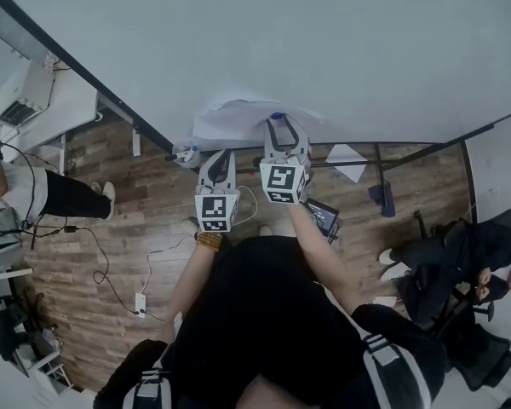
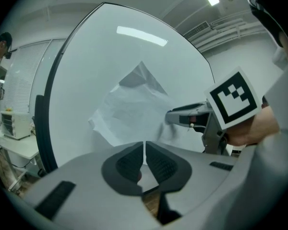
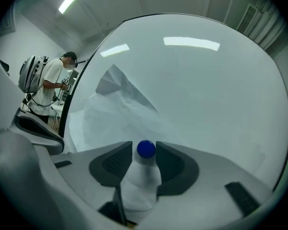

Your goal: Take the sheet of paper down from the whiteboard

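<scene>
Right gripper (image 3: pixel 146 153): jaws spread wide. A small round blue knob (image 3: pixel 146 149) on a whitish body sits between the pads, with a sliver of gap on its left side, so the pads are not clamped on it. What the whitish body is, I cannot tell.

Left gripper (image 2: pixel 144 151): jaws drawn together to a hairline slit. Whether the slit pinches anything is not resolvable.

Task item: thin white sheet of paper (image 2: pixel 129 111), rumpled and creased, its top corner folded over into a grey triangle. It lies against the big glossy white whiteboard (image 2: pixel 81 56), centre of frame in the left gripper view. In the head view it is a crumpled pale patch at the board's lower edge, just above both grippers. The right gripper's tips meet the sheet's right margin. The sheet's bottom edge is hidden behind the left jaws.

Counts:
- sheets: 1
- blue knobs: 1
- grippers: 2, each with one black-and-white marker cube
- whiteboards: 1

Pose (head view): both forearms reach up-frame from the dark torso at bottom centre, grippers side by side and aimed at the board. The right one is further forward. A brown beaded bracelet (image 1: pixel 209 241) is on the left wrist.
</scene>
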The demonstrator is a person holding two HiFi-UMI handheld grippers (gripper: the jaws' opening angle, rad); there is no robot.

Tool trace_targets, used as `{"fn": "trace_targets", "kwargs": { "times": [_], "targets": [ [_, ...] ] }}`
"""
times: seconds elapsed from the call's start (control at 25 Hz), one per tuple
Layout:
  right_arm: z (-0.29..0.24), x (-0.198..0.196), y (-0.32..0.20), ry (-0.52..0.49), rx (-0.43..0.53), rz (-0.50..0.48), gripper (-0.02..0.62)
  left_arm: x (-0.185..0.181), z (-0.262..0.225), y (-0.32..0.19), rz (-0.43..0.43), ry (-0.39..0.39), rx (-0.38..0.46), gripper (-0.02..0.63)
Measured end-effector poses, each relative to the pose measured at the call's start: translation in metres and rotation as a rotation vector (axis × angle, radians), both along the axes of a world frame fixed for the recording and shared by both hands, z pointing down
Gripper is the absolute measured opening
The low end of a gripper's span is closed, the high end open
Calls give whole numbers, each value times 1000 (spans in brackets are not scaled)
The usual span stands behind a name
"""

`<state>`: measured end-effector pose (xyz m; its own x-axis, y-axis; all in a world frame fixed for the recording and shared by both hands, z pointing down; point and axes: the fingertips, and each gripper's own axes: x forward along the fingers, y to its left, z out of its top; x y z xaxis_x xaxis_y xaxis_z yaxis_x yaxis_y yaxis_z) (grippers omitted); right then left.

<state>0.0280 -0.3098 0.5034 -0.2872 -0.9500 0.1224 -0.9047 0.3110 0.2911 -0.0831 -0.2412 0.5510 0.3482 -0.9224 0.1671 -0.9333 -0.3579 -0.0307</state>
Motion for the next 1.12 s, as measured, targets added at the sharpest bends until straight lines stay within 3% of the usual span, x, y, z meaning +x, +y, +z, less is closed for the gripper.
{"fn": "trace_targets", "kwargs": {
  "times": [0.36, 0.76, 1.12],
  "targets": [
    [1, 5, -5, -28, -8, 45, 121, -6, 11, -6, 14, -21, -27, 12],
    [1, 4, -5, -38, -12, 44, 120, -17, 39, -21, -61, 96, -121, 14],
    [1, 2, -6, -40, -16, 46, 120, -12, 49, -39, -55, 124, -157, 72]
  ]
}}
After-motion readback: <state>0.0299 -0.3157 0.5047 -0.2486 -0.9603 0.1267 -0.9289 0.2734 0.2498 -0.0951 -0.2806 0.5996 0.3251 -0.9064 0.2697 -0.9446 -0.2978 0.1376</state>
